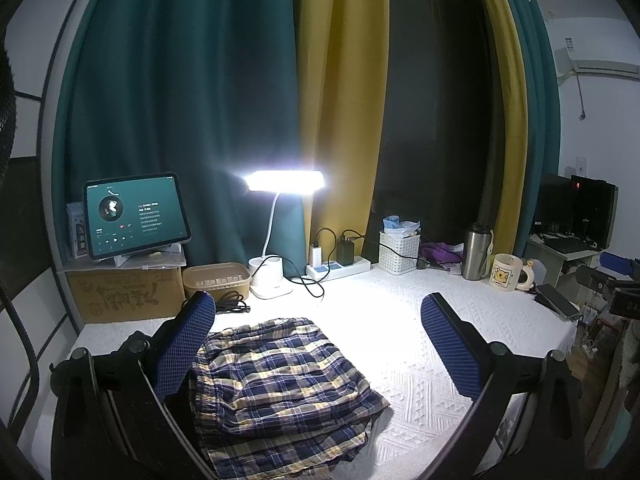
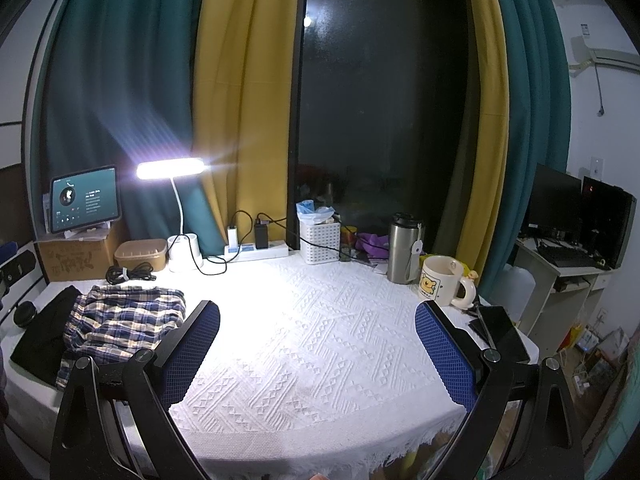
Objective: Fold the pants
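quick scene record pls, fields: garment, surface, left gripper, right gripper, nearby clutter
garment: blue, yellow and white plaid pants, folded into a compact stack
surface: white textured tablecloth
left gripper: open, above the pants, holding nothing
right gripper: open, over bare cloth, holding nothing
nearby clutter: cream cartoon mug, steel tumbler, lit white desk lamp, tablet

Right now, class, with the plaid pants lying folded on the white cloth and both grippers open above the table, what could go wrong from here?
1. The plaid pants lie as a loose stack; nudging them with the left gripper could undo the fold.
2. The mug and the steel flask stand just beyond the right gripper; a forward sweep might tip them.
3. The black cable lies coiled behind the pants and could snag.
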